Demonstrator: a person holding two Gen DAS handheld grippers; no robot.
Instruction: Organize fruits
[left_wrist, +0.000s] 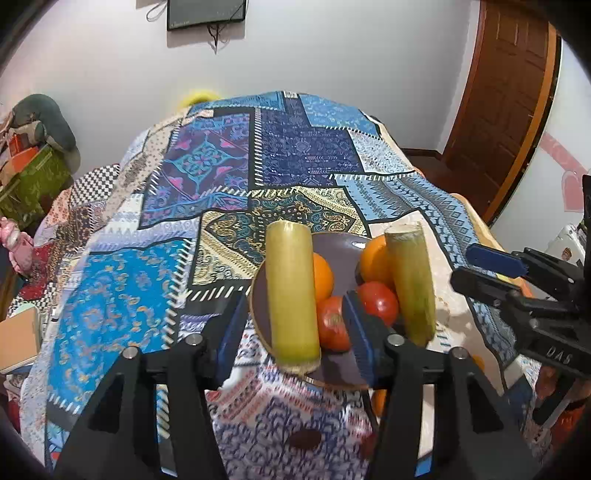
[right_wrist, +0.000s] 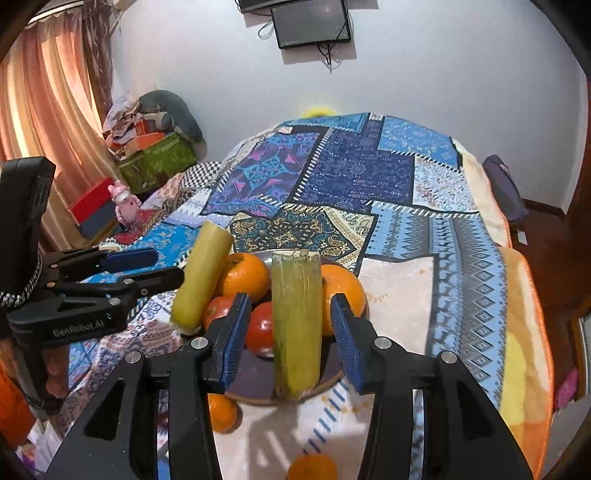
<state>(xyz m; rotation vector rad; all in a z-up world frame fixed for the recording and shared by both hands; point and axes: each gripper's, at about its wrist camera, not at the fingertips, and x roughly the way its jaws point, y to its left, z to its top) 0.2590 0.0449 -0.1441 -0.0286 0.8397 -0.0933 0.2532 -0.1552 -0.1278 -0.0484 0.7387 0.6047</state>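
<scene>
The left gripper (left_wrist: 295, 334) is being held with its blue-padded jaws wide apart, and a yellow-green cane piece (left_wrist: 293, 291) is standing between them, touching neither pad. Its long axis is running straight away from the jaws, so the pads are lying on either side of its length. The right gripper (right_wrist: 290, 341) is being held the same way, jaws wide, around a second cane piece (right_wrist: 295, 321), which is also lined up along the fingers (the pads are apart from it on both sides).

Both pieces are being carried by a dark plate (left_wrist: 341, 369) near the front edge of the bed, which is covered in a blue patchwork bedspread (left_wrist: 303, 147). The first piece is lying toward the plate's left rim and is nearer the left gripper; the second is toward the right rim, nearer the right one. Between them on the plate, two oranges (right_wrist: 245, 277) and two tomatoes (right_wrist: 260, 328) are being seen. Loose oranges (right_wrist: 221, 411) are lying on the bedspread just in front of the plate.
</scene>
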